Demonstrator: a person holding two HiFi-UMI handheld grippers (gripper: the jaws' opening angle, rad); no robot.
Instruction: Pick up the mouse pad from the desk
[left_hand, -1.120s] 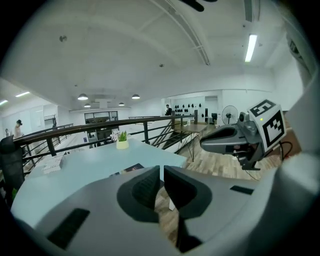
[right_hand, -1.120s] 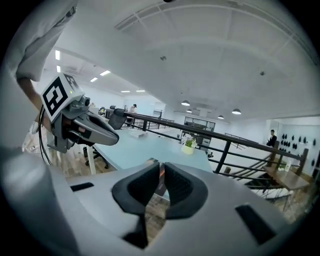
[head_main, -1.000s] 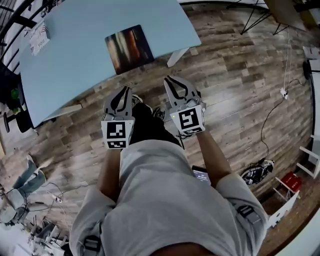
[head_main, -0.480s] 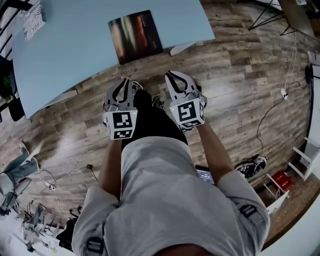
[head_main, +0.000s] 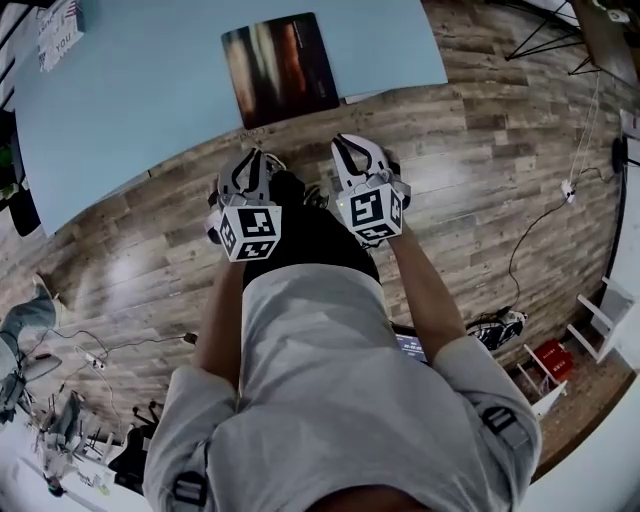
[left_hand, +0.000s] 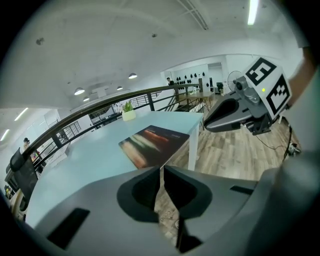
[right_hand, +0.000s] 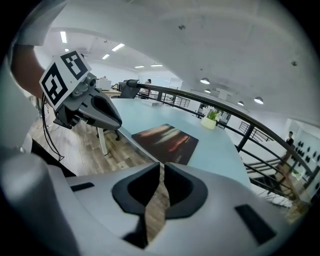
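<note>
The mouse pad (head_main: 280, 68), dark with orange and pale streaks, lies flat at the near edge of the light blue desk (head_main: 140, 100). Both grippers hang side by side over the wooden floor, short of the desk edge and pointing at the pad. My left gripper (head_main: 245, 165) has its jaws together with nothing between them. My right gripper (head_main: 352, 147) is likewise shut and empty. In the left gripper view the mouse pad (left_hand: 155, 145) lies beyond the left gripper (left_hand: 161, 170). In the right gripper view the mouse pad (right_hand: 167, 141) lies beyond the right gripper (right_hand: 161, 167).
A white desk leg (head_main: 365, 97) stands just right of the pad. A printed box (head_main: 58, 30) sits at the desk's far left, a small plant pot (right_hand: 210, 121) at its back edge before a dark railing (right_hand: 250, 130). Cables (head_main: 560, 190) trail over the floor at right.
Both grippers have sunk lower and edged toward the desk, staying side by side with jaws together. The mouse pad has shifted toward the top of the head view.
</note>
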